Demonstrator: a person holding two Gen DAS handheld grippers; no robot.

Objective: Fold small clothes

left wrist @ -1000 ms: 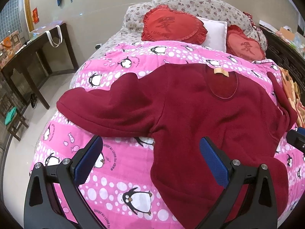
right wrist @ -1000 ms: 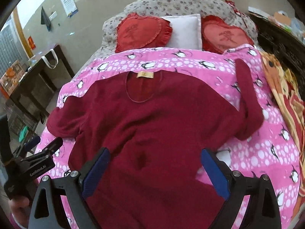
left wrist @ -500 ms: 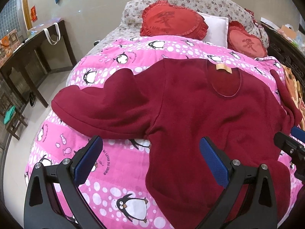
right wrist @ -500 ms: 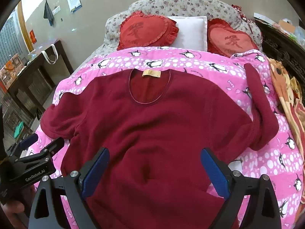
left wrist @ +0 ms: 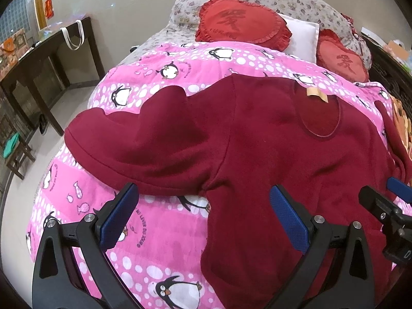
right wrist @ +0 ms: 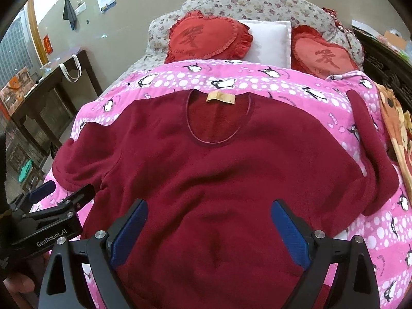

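Dark red sweater spread flat on pink penguin quilt, left gripper wide open, empty, right gripper wide open above sweater, holding nothing

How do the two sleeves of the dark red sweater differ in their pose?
The left sleeve lies spread sideways, reaching the blanket's edge. The right sleeve bends at the elbow, its cuff pointing toward the pillows. Both lie flat on the blanket, not yet folded over the sweater.
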